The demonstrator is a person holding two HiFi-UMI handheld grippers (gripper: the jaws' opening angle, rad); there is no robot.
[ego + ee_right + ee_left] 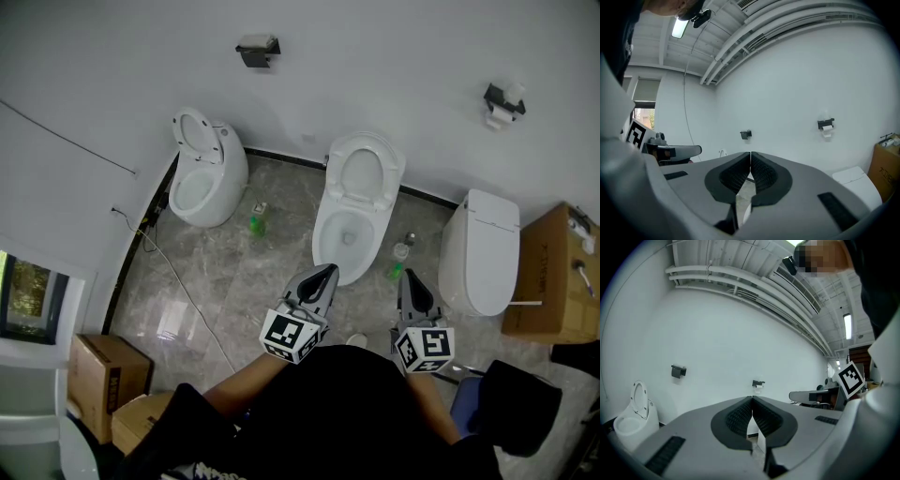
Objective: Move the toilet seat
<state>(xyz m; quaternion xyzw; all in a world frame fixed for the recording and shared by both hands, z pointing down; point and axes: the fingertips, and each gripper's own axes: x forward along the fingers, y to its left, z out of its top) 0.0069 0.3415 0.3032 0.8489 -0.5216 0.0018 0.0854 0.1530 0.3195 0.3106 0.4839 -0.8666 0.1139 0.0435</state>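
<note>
My left gripper [325, 274], grey with a marker cube at its back, has its two jaws pressed together tip to tip; its own view shows nothing between the ribbed black pads [740, 416]. My right gripper [410, 278] is the same, jaws closed on each other with nothing pinched; both are held in the air in front of me, touching nothing that I can see. From the head view the left tip lies over the front rim of the middle white ceramic toilet [342, 239]; the right tip sits just to that bowl's right.

The white oval toilet seat [364, 167] of that middle toilet stands raised, tipped back toward the white wall [375, 56], with the bowl open below it; neither gripper touches it.

To the left stands a rounder white toilet [208, 183] with its own seat up; to the right, a white toilet with a closed lid [480, 248]. A small green plastic bottle [257, 223] stands on the grey marbled floor [244, 281] between the left and middle toilets; a second bottle with a green base [398, 264] stands between the middle and right ones. Two black paper holders [256, 49] hang on the wall; a brown cardboard box [553, 272] sits at the far right, another brown carton [98, 375] at the lower left; a thin cable [183, 291] trails across the floor.
</note>
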